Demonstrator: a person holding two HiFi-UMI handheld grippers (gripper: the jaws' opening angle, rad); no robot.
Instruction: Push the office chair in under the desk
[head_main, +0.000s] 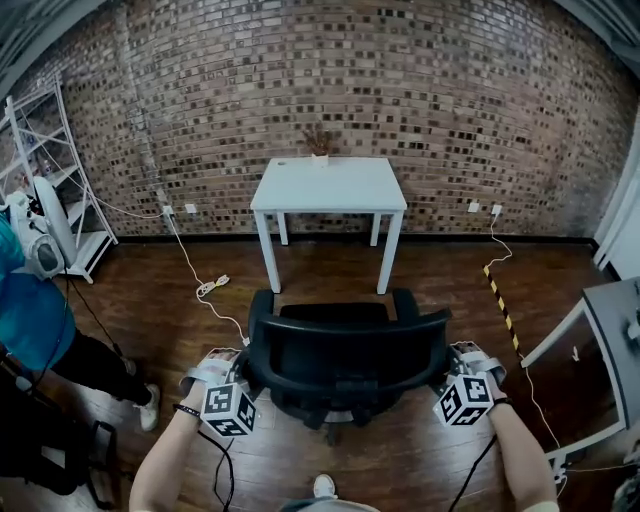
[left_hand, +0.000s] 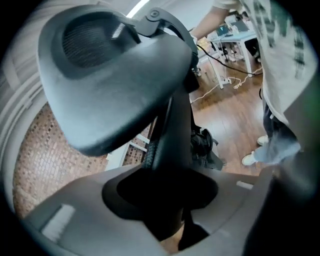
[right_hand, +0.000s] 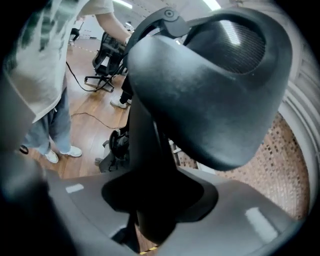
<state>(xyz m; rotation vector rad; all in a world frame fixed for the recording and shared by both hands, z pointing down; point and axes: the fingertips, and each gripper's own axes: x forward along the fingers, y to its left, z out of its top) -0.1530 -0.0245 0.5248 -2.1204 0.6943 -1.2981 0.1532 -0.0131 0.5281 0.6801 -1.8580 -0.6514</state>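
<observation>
The black office chair (head_main: 345, 350) stands on the wood floor just in front of me, its seat turned toward the white desk (head_main: 328, 185) by the brick wall, a gap of floor between them. My left gripper (head_main: 240, 380) is at the chair's left rear side, my right gripper (head_main: 452, 375) at its right rear side. In the left gripper view the jaws (left_hand: 165, 210) are shut on a black upright post (left_hand: 172, 145) under a padded armrest (left_hand: 115, 85). The right gripper (right_hand: 155, 205) is shut the same way on the other post (right_hand: 145, 145) below its pad (right_hand: 210, 90).
A white cable (head_main: 205, 290) trails over the floor left of the desk. A person in teal (head_main: 30, 310) and a white shelf (head_main: 45, 170) are at the left, a grey table (head_main: 610, 330) and striped tape (head_main: 500, 300) at the right. Another chair (right_hand: 102, 65) stands behind me.
</observation>
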